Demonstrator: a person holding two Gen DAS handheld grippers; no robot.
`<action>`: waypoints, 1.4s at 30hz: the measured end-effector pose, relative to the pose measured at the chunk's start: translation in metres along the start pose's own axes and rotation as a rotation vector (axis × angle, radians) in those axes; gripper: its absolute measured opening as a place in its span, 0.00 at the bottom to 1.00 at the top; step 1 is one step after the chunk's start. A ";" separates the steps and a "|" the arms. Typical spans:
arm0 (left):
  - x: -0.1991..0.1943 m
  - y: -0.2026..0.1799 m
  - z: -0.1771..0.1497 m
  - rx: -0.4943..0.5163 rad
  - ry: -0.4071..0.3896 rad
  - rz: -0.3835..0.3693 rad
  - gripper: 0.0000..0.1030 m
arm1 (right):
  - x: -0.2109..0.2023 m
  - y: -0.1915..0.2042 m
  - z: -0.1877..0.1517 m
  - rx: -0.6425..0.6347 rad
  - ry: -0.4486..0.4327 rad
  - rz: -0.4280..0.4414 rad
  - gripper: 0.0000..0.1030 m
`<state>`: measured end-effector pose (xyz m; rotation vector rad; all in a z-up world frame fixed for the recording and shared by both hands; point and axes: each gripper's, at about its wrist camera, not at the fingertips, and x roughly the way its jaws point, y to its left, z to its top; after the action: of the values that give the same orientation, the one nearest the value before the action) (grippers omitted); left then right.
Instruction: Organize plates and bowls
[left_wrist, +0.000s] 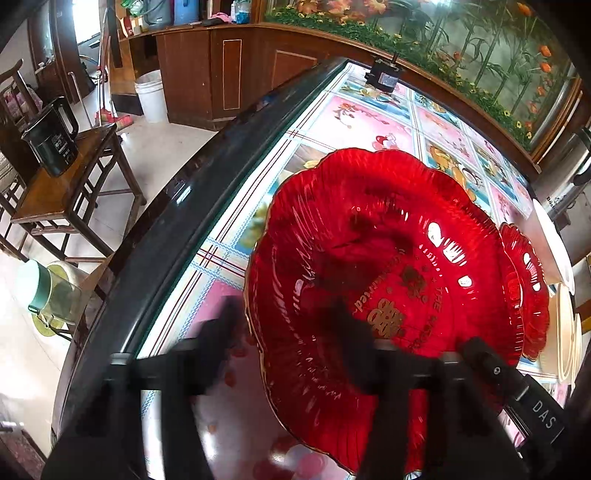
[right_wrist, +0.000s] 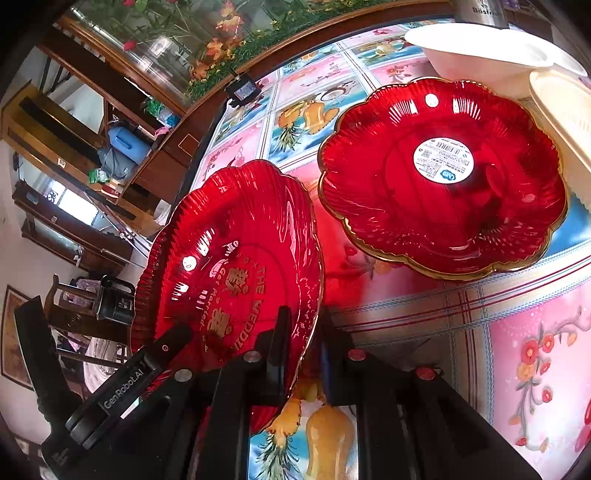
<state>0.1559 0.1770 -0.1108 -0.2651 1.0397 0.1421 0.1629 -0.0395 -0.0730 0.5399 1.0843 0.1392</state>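
We are pinching the scalloped red glass plate (right_wrist: 236, 266), gold-lettered "THE WEDDING", tilted above the desk (right_wrist: 517, 332), between our right claw (right_wrist: 303, 332) and left claw (left_wrist: 288, 325), both nearly closed on its rim. A second red gold-rimmed plate (right_wrist: 443, 221) with a white barcode sticker (right_wrist: 443, 160) is lying just beside it, and we are reading "GenRobot.AI" on the left claw.

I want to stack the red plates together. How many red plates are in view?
2. One red plate is tilted, gripped at its rim by both grippers; the other red plate lies flat on the table beside the white dishes. More may be hidden.
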 end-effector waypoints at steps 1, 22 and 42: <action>0.001 0.001 0.000 0.004 0.006 -0.005 0.21 | 0.000 0.000 0.000 0.001 0.001 0.001 0.12; -0.059 0.034 -0.078 0.069 0.048 0.059 0.20 | -0.041 -0.009 -0.069 -0.062 0.105 0.078 0.12; -0.161 0.036 -0.099 0.045 -0.240 0.103 0.68 | -0.106 -0.058 -0.057 -0.018 -0.067 0.238 0.64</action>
<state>-0.0155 0.1855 -0.0240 -0.1495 0.8175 0.2375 0.0544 -0.1086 -0.0358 0.6520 0.9508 0.3367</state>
